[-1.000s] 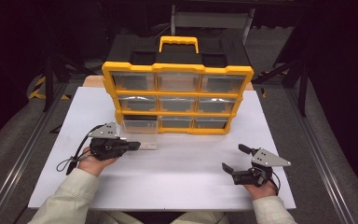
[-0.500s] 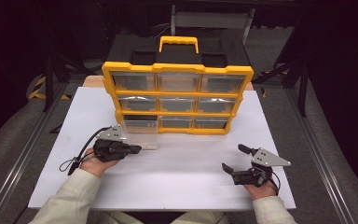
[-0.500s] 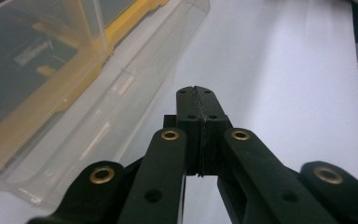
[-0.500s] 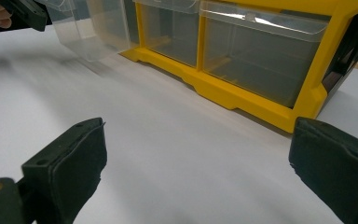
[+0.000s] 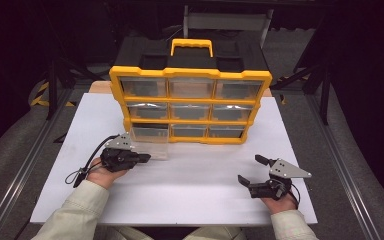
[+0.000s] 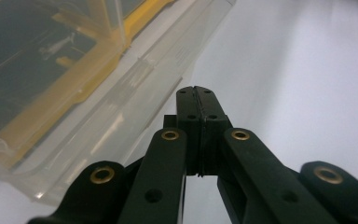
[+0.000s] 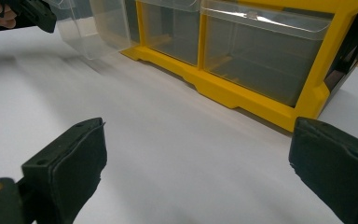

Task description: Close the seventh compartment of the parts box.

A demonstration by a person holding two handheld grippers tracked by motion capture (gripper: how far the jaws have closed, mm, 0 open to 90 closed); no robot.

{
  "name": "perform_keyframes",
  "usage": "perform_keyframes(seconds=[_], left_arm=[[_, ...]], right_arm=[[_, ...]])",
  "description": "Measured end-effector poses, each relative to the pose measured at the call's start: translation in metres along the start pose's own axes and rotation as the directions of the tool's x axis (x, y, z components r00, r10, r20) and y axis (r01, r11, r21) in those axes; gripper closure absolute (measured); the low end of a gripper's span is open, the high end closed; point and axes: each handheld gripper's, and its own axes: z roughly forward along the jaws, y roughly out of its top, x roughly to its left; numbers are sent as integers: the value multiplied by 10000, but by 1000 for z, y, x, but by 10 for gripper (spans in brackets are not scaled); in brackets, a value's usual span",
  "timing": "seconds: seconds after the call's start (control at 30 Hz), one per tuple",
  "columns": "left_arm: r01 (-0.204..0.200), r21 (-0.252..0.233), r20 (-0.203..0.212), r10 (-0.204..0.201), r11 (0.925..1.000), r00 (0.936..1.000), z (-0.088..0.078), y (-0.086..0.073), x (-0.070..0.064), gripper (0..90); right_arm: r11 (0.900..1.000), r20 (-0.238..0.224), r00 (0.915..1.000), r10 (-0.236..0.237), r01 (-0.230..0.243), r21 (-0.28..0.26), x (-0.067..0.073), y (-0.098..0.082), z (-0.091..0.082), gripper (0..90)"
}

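One yellow organiser [image 5: 190, 107] with nine clear drawers – left gripper [image 5: 146, 158] jaws closed, right gripper [image 5: 249, 171] spread wide.

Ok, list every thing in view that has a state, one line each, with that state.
Organizer cabinet: upright on the table, handle on top.
Bottom-left drawer: pulled part way out, looks empty.
Other drawers: pushed in.
Left claw: shut, jaws pressed together, holding nothing, beside the pulled drawer's front.
Right claw: open wide, empty, low over the white table.
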Motion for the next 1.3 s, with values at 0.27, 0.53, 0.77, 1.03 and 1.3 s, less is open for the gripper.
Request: perform_keyframes(seconds=[0.27,0.53,0.77,1.03,1.3], left_arm=[[49,-195,-392,-56,9998,9992,2,1,3,895],[155,-344,-606,-176,9993,9980,5,3,6,895],[324,-617,-930,-381,9976,9949,9,7,12,895],[451,-785,-1102,-536,9959,9925,13,8,17,895],[597,-1103,-1522,-762,9921,9854,18,7,20,895]], right_arm=[[10000,-36,10000,26,-26,51,0,0,1,47],[9999,-59,10000,66,-65,82,0,-1,1,47],[9999,-84,9999,92,-91,104,-1,-1,1,49],[9999,-107,9999,105,-104,133,-1,-1,1,49],[9998,-139,9998,139,-137,156,-1,-2,1,50]])
